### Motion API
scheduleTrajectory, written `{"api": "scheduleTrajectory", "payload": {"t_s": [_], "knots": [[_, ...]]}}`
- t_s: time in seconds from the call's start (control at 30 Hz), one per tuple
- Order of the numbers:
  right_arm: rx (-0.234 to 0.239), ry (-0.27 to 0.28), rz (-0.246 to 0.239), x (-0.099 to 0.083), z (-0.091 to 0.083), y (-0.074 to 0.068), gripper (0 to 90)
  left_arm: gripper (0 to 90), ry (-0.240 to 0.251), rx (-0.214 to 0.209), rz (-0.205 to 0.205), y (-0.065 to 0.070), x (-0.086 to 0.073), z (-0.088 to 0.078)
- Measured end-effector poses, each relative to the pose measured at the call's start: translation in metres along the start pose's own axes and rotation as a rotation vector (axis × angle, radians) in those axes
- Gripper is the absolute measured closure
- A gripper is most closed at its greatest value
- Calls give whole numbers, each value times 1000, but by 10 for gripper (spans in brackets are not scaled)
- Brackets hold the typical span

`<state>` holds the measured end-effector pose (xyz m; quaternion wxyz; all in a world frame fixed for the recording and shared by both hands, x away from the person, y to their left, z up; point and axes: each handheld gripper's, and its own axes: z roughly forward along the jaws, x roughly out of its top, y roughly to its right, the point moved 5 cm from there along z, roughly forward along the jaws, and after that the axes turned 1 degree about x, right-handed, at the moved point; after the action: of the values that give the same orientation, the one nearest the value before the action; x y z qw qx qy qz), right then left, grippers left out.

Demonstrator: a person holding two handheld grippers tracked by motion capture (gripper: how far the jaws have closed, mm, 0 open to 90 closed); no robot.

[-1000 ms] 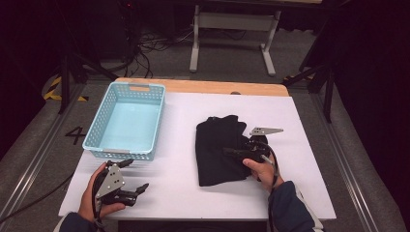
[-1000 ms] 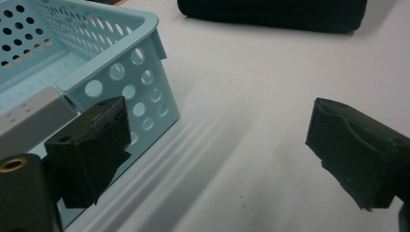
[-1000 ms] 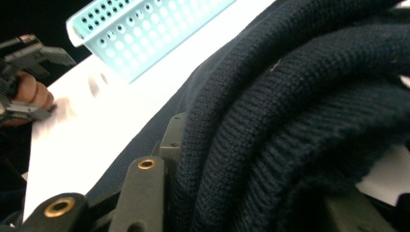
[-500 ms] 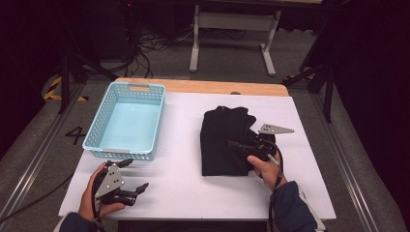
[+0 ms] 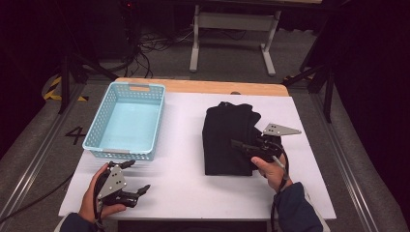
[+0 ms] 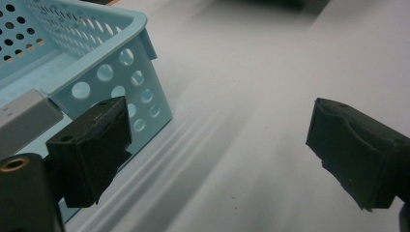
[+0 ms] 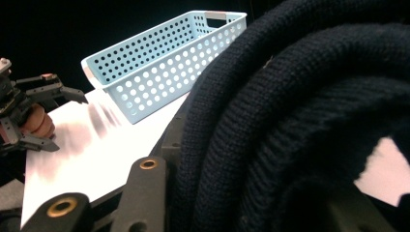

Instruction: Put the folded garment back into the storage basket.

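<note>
Fingers (image 6: 92, 150) of our left gripper (image 5: 129, 182) stand spread and empty beside the blue basket (image 5: 94, 142), waiting; our right gripper (image 5: 247, 147) is clenched on the folded black knit garment (image 5: 227, 137), bunching its right edge above the tabletop (image 5: 183, 174), likely for basketing.

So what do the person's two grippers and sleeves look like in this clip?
Both are black two-jaw tools. The left gripper carries a grey three-cornered plate with small holes; its jaws end in blocky black pads. The right gripper has a matching grey plate and a black cable looping back past the wrist. Brass-coloured screw inserts show on its body. Both sleeves are dark blue.
</note>
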<state>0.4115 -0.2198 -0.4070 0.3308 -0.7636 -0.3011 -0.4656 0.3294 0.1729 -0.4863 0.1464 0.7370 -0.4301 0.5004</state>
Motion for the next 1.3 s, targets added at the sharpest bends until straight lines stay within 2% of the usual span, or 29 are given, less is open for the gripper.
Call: {"api": "scheduleTrajectory", "payload": {"t_s": [0.1, 0.13, 0.33, 0.6, 0.8, 1.07, 1.3], "knots": [[2, 14, -3, 3, -1, -3, 610, 96, -5, 15, -1, 0, 0, 1], [-2, 21, -7, 4, -3, -4, 610, 96, -9, 19, 16, 0, 0, 1], [-27, 42, 2, 9, -5, -5, 610, 96, -14, 16, 18, 1, -1, 2], [-25, 61, -6, 19, -1, -9, 610, 96, -26, 16, 28, 3, -1, 3], [-15, 74, -40, 39, 14, -22, 610, 98, -18, 17, 34, 3, -1, 2], [-2, 86, -39, 56, 35, -33, 610, 101, 1, 11, 39, 5, 1, 0], [19, 102, -39, 75, 56, -46, 609, 105, -6, 10, 43, 4, 0, 1]]}}
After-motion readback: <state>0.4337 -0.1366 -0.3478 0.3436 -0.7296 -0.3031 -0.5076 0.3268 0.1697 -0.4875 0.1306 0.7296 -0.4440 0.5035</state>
